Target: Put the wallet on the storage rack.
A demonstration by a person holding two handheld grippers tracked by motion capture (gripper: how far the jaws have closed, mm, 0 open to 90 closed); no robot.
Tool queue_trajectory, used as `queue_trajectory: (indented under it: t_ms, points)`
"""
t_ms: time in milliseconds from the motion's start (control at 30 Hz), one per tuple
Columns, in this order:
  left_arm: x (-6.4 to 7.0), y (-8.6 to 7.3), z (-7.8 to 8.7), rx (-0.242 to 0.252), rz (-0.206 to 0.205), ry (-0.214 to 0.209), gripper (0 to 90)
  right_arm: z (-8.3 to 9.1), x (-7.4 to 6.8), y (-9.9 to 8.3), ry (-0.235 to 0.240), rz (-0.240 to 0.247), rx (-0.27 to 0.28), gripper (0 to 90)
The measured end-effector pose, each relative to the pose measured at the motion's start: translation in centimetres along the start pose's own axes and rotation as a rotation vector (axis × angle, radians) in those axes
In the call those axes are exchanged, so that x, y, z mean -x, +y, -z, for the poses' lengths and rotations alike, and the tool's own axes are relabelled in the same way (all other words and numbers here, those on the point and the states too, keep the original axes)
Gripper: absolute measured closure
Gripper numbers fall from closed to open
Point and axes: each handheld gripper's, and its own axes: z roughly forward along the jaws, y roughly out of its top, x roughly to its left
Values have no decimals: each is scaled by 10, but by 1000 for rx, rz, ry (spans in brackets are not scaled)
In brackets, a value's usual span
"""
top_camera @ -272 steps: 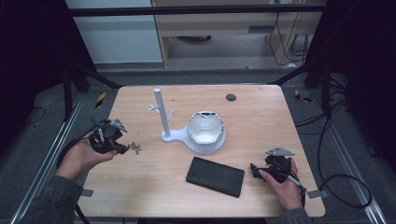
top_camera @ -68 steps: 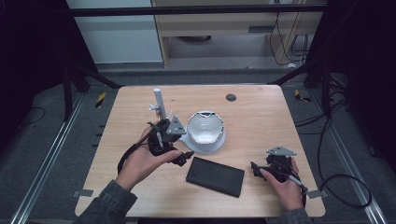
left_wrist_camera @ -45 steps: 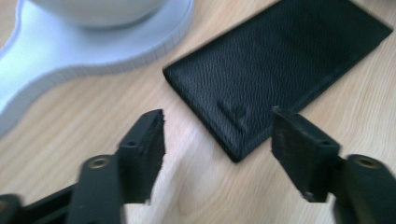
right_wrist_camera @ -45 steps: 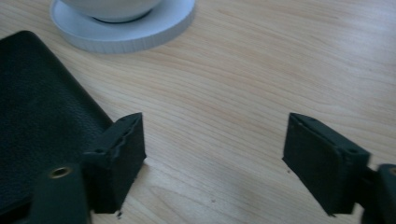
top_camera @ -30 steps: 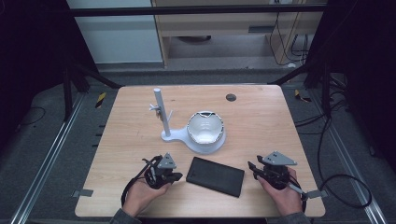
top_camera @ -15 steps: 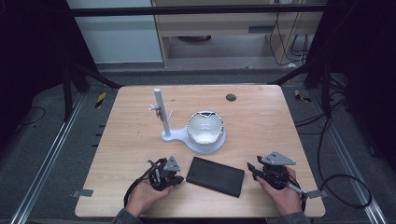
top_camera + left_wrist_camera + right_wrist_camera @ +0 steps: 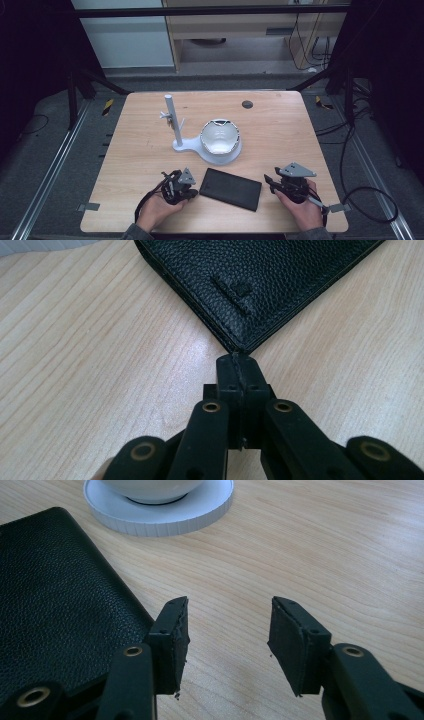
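Observation:
A flat black leather case point(image 7: 230, 188) lies near the table's front edge. My left gripper point(image 7: 193, 192) sits just left of it. In the left gripper view its jaws are pressed together, and the tips point(image 7: 238, 360) meet one corner of the case point(image 7: 250, 285) with nothing between them. My right gripper point(image 7: 268, 180) rests on the table just right of the case. In the right gripper view it stands open point(image 7: 227, 620) over bare wood, its left jaw close beside the case's edge point(image 7: 55, 605).
A white stand point(image 7: 176, 145) with an upright post and a white bowl point(image 7: 219, 136) on its round base point(image 7: 160, 515) stands mid-table behind the case. A small dark disc point(image 7: 247, 104) lies near the far edge. Bare wood stretches left and right.
My left gripper came from the table's left side, past the stand, down to the front edge, and has edged right up to the case's corner. The right gripper has barely shifted.

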Motion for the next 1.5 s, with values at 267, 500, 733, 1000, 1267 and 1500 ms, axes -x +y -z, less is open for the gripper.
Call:
queue_trajectory:
  t_ms: [267, 500, 733, 1000, 1267, 1500]
  points:
    - [1, 1, -1, 11, 4, 1, 900, 1, -1, 1, 8, -1, 3, 503]
    - [0, 2, 4, 44, 15, 1, 899, 1, -11, 6, 44, 13, 10, 480]
    - [-3, 5, 10, 123, 62, -22, 889, -3, -38, 18, 142, 59, 11, 341]
    - [-9, 19, 2, 143, 76, -42, 863, -14, -80, 37, 232, 167, -39, 162]
    - [-15, 25, -1, 146, 87, -51, 850, -30, -98, 49, 246, 262, -120, 143]
    - [-15, 29, 2, 145, 75, -45, 842, -38, -103, 57, 241, 311, -167, 162]
